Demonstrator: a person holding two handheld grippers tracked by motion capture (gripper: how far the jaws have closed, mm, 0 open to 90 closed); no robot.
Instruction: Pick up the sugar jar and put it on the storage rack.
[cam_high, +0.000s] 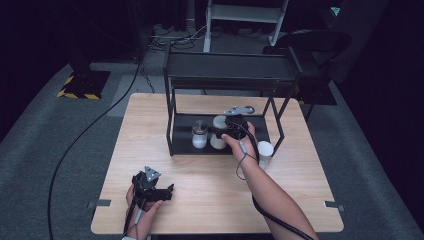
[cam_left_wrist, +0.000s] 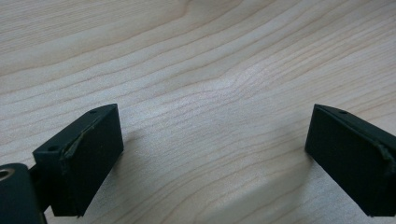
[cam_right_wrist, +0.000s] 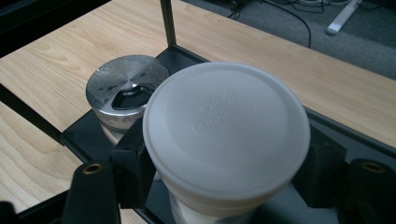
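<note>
Right gripper (cam_right_wrist: 224, 177) first: its black jaws are clamped on either side of a white-lidded jar (cam_right_wrist: 226, 135), just under the rim of the round, smooth, matte plastic lid with faint raised lettering too soft to read. The jar's body below the lid is mostly hidden, cut off at the bottom edge. It stands on the black bottom tray (cam_high: 182, 145) of a black metal-frame rack (cam_high: 227, 75). Just beside the jar, still on that tray, is a glass shaker (cam_right_wrist: 127, 91) with a dull, scuffed metal top and a dark flip opening; in the high view it looks filled with something white. Outside the rack, close to its right front leg, a white paper cup (cam_high: 264, 151) stands on the pale wood-grain surface (cam_high: 210, 200). Well away from the rack, the left gripper (cam_left_wrist: 212, 154) rests low over bare wood, jaws wide apart, nothing between them.
</note>
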